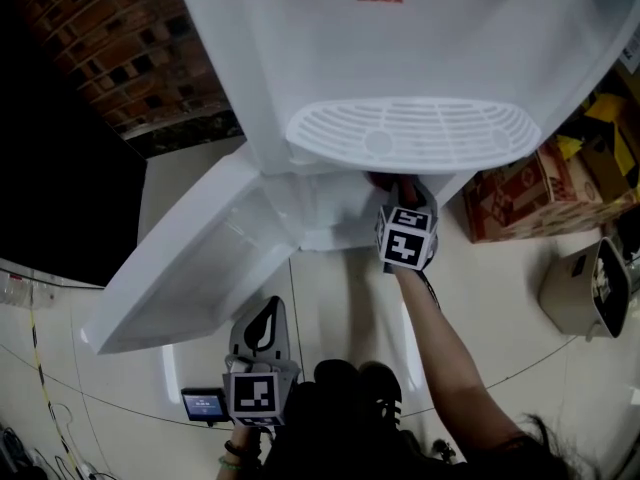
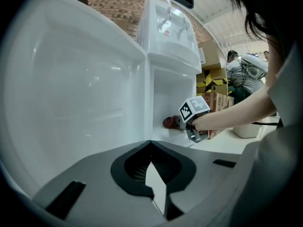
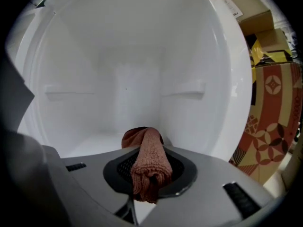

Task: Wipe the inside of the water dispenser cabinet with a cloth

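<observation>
The white water dispenser [image 1: 330, 38] has its lower cabinet [image 3: 128, 79] open, and the door [image 1: 200, 268] is swung out to the left. My right gripper [image 1: 395, 186] reaches under the drip tray [image 1: 415, 133] into the cabinet, shut on a reddish-brown cloth [image 3: 149, 160]. The cloth's front end rests low near the cabinet floor [image 3: 94, 143]. In the left gripper view the cloth [image 2: 169, 122] shows just inside the cabinet, ahead of the right gripper [image 2: 182, 123]. My left gripper [image 1: 268, 308] hangs low by the door [image 2: 71, 89], shut and holding nothing.
Patterned cardboard boxes [image 1: 530, 193] stand right of the dispenser, close to the cabinet's right wall [image 3: 272, 108]. A beige bin [image 1: 585, 288] sits further right. A brick wall [image 1: 120, 48] is behind on the left. A small screen device [image 1: 205, 404] lies on the floor.
</observation>
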